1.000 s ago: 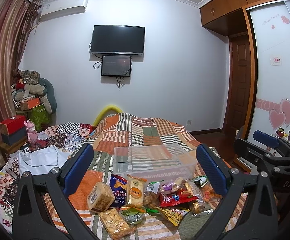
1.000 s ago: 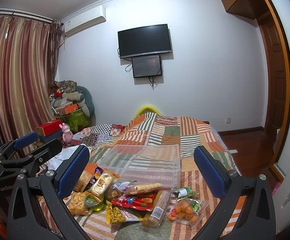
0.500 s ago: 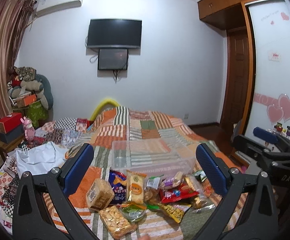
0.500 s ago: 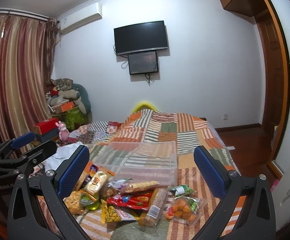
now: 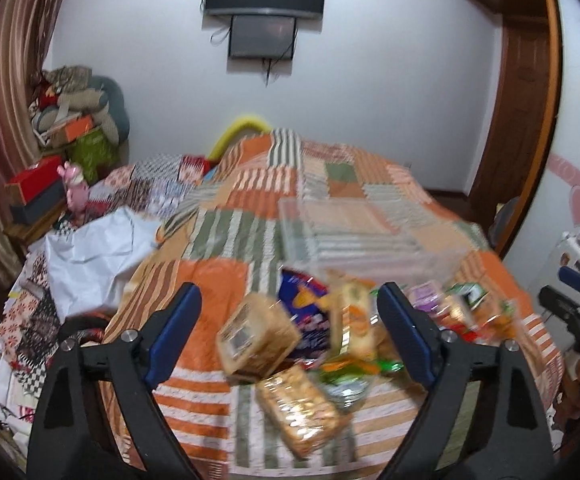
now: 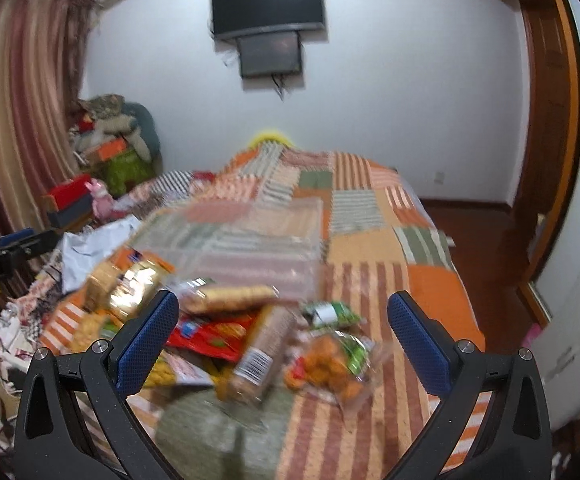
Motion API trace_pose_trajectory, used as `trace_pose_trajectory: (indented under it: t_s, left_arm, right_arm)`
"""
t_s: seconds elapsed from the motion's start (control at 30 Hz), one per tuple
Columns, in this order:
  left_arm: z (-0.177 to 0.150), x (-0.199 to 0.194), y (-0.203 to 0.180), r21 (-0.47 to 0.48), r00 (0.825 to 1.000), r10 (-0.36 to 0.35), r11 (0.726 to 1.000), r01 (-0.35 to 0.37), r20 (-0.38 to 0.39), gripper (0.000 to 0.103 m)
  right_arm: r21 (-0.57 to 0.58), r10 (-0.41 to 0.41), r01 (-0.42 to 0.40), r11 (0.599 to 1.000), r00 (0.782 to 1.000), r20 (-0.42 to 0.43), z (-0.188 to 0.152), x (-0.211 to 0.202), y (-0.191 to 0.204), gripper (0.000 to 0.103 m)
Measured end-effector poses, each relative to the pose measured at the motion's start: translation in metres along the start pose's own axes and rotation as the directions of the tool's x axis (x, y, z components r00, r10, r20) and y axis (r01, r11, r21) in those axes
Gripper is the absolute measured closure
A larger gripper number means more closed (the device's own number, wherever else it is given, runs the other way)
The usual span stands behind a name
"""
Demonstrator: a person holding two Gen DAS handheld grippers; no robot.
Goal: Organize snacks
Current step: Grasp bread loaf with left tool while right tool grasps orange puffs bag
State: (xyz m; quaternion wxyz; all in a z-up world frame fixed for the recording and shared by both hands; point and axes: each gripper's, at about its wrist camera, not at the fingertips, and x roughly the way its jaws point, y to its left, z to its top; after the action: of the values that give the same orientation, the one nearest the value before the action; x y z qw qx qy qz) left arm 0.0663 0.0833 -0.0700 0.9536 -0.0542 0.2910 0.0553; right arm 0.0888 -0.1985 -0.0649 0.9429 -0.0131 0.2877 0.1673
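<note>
text: none legible | snack packs [image 5: 257, 336]: labels blurred | barcode [image 6: 253, 363]: unreadable

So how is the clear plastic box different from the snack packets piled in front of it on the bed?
The clear plastic box is see-through and looks empty, showing the quilt through it; the snack packets are colourful and filled. The box is one rigid rectangular thing, while the packets are many, soft-looking and heaped at odd angles. The box sits farther up the bed, the packets nearer both claws. Both rest on the striped quilt, and neither is gripped.
</note>
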Motion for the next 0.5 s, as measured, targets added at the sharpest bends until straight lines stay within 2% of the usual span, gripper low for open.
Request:
trace_pose_trajectory:
  t_s: [0.17, 0.23, 0.37, 0.5]
  left_arm:
    - [-0.011, 0.027, 0.01, 0.004, 0.994, 0.0, 1.0, 0.001, -0.111, 0.023]
    - [-0.016, 0.036, 0.011, 0.01, 0.989, 0.002, 1.0, 0.0, -0.149, 0.027]
    - [-0.029, 0.052, 0.016, 0.005, 0.974, 0.004, 1.0, -0.003, -0.227, 0.033]
    - [-0.037, 0.064, 0.024, -0.041, 0.959, -0.012, 0.999, 0.001, -0.284, 0.034]
  right_arm:
    - [0.073, -0.032, 0.038, 0.997, 0.996, -0.087, -0.005, 0.014, -0.023, 0.0]
    - [0.091, -0.04, 0.05, 0.995, 0.993, -0.114, -0.007, 0.019, -0.029, 0.003]
    - [0.123, -0.045, 0.066, 0.99, 0.985, -0.166, -0.014, 0.029, -0.037, 0.013]
    - [0.14, -0.036, 0.068, 0.988, 0.976, -0.216, -0.02, 0.036, -0.039, 0.024]
